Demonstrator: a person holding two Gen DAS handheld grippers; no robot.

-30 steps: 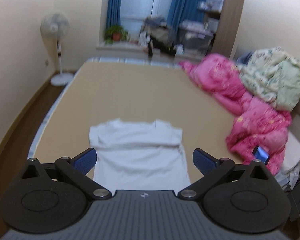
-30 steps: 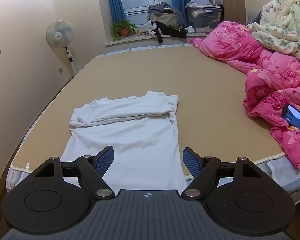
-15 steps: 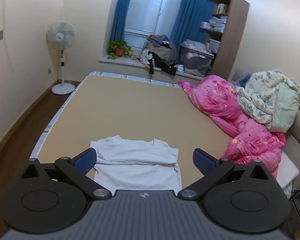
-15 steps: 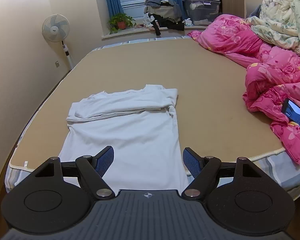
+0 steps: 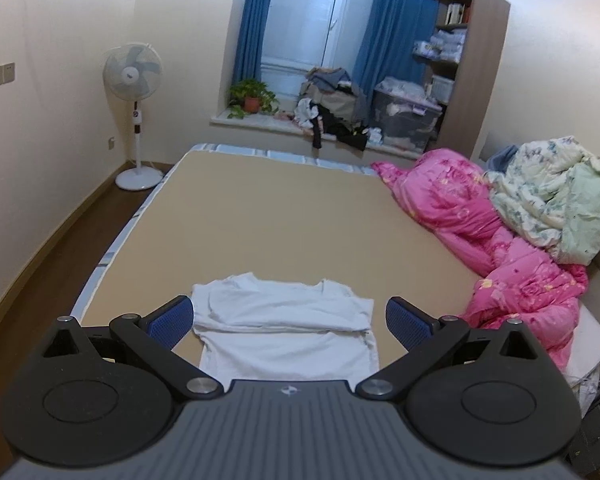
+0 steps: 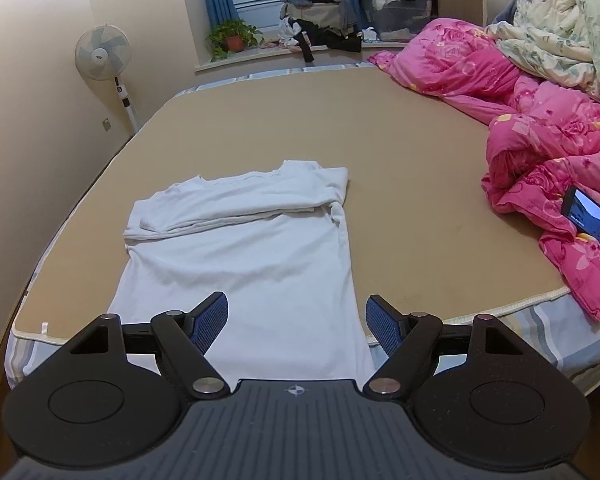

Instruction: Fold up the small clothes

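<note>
— Cotton, by the look of it: the white T-shirt (image 6: 256, 248) lies flat on the tan mattress (image 6: 400, 160), near its front edge, with the sleeves and shoulders already folded across the chest into a band. The hem reaches the edge of the bed, though the gripper body hides the last of it, so whether it hangs over cannot be told.

— And the tools?

— The right gripper (image 6: 296, 322) hovers above the lower part of the shirt, fingers spread wide, holding nothing. The left gripper (image 5: 290, 320) hangs higher and farther back, fingers likewise apart and empty, the shirt (image 5: 286, 328) framed between them.

— How will the cloth behave?

— Light, limp and thin, most likely. It should drape and crease rather than hold shape, and a single layer may slip from a shallow pinch. The sensible hold seems to be the two bottom corners of the hem, one per gripper, pinching both layers together, then lifting low and carrying them toward the collar so the folded band stays put.

— Anything nearby?

— The pink quilt (image 6: 548, 152) and a phone (image 6: 588, 216) lie well apart, to the right.
</note>
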